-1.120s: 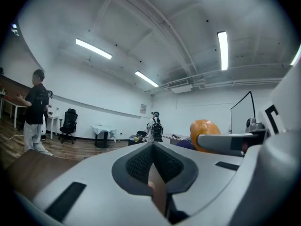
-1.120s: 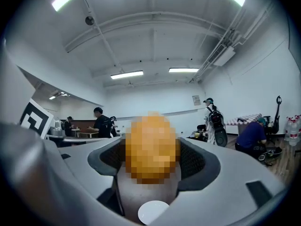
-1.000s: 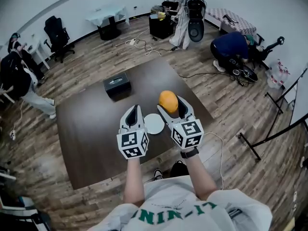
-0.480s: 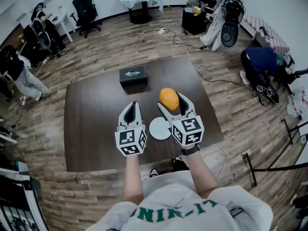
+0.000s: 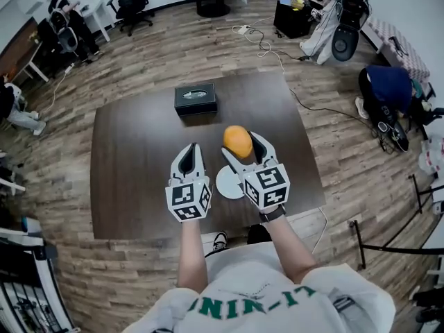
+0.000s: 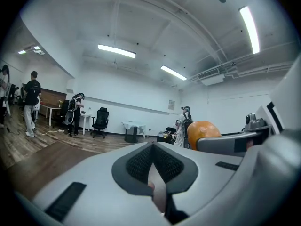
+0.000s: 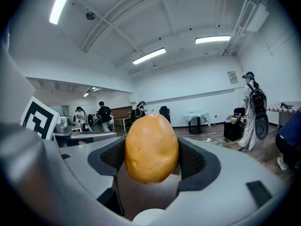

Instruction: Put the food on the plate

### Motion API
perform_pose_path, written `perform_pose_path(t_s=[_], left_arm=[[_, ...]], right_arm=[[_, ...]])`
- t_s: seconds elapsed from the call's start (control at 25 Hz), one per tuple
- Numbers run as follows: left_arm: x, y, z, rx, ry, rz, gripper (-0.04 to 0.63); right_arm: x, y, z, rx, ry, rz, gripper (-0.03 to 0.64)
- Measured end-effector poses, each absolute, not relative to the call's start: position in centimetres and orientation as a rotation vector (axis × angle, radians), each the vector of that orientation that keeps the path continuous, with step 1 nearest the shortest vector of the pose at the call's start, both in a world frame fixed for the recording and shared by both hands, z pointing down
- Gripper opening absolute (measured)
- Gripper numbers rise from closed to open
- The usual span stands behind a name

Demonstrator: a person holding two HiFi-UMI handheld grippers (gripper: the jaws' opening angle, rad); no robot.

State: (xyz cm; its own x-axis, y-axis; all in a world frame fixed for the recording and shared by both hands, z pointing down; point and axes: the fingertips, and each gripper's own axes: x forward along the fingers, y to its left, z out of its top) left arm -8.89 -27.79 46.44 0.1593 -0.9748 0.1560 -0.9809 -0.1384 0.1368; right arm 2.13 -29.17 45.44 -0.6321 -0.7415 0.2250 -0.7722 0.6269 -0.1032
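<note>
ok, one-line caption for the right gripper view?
Right tongs shut on a potato, with the white plate rim showing just below it.

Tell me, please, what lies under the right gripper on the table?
A white plate lies on the dark table below the right gripper, which holds a potato. The gripper hides the plate's right side.
</note>
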Motion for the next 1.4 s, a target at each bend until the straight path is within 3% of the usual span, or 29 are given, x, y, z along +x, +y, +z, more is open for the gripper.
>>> perform_pose_path(t_s=[1.4], left_arm=[[-9.6,-30.7,57.4,2.181,-1.765,0.175,0.014]], right_arm=[[0.5,-31.2,64.2,1.162,-2.409,0.608,0.344]])
